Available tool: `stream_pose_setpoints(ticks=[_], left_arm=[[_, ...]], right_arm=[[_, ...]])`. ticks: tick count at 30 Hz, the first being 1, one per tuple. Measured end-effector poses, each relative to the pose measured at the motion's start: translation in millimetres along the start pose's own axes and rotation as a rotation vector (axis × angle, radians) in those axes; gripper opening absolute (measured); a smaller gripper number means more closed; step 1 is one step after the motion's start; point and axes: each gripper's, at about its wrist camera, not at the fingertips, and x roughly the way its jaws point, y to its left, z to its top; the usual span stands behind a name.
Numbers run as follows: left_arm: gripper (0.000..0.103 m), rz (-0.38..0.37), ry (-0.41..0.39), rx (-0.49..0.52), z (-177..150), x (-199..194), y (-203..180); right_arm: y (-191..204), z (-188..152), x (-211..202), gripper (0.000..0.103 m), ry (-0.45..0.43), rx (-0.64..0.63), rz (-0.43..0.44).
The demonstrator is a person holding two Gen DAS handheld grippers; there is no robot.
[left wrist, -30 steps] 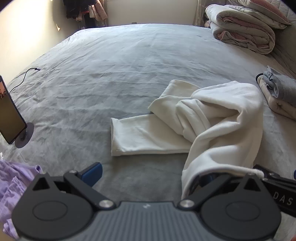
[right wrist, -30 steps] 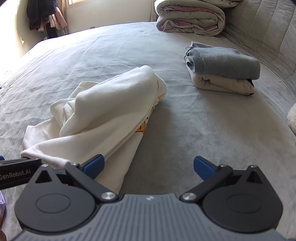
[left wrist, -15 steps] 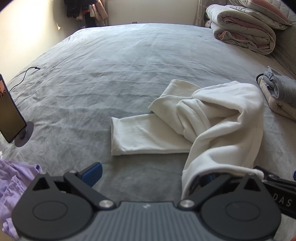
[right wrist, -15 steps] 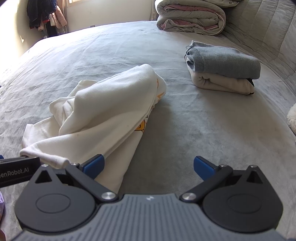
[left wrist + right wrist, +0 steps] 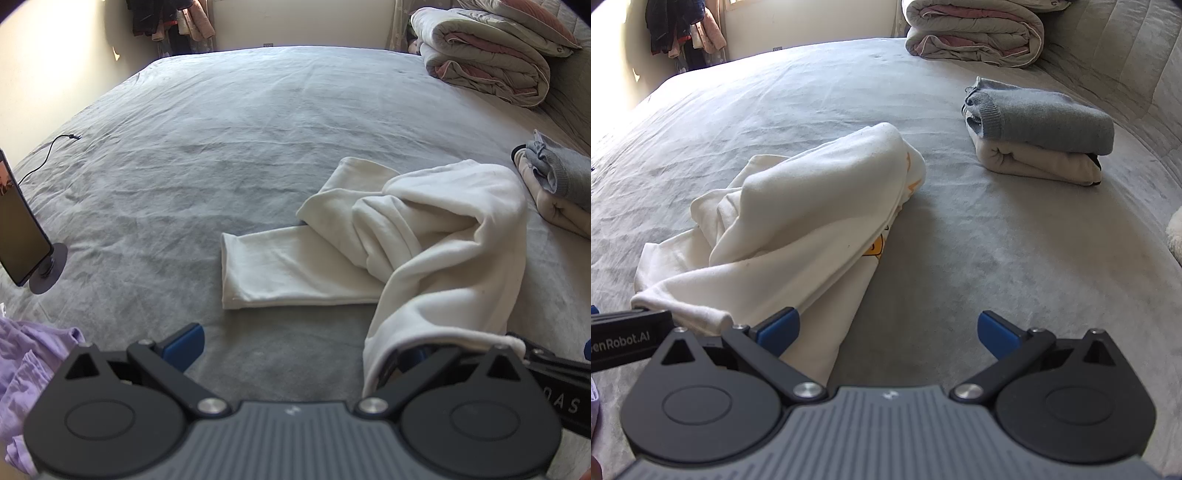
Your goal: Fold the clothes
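A cream white sweatshirt (image 5: pixel 436 236) lies bunched on the grey bed, one sleeve (image 5: pixel 291 269) stretched flat to the left. Its near hem drapes over the right finger of my left gripper (image 5: pixel 295 350), whose jaws stand wide open. In the right wrist view the sweatshirt (image 5: pixel 798 236) shows an orange print at its edge. My right gripper (image 5: pixel 886 332) is open, its left finger beside the hem, nothing between the pads.
A folded stack, grey sweater on cream garment (image 5: pixel 1041 136), lies to the right. Rolled duvets (image 5: pixel 487 55) sit at the bed's far right. A phone on a stand (image 5: pixel 22 236) and a purple garment (image 5: pixel 26 369) are at the left.
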Motion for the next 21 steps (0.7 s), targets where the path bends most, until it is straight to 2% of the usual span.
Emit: stream_pose_setpoints(ticks=[9,17,21], left_arm=[[0.103,-0.007,-0.015,-0.002,1.6,-4.7,2.3],[0.103,-0.013,-0.105,-0.06,15.7,-31.0,19.1],[0.103,-0.074,-0.125,-0.06,22.4,-42.4,22.2]], right_arm=[[-0.7,1.5,-1.0,0.103,0.001,0.001,0.005],[-4.6,16.7,-27.5,0.103,-0.093,0.044,0.021],[-7.9,26.1,-46.2,0.103,-0.152,0.08,0.036]])
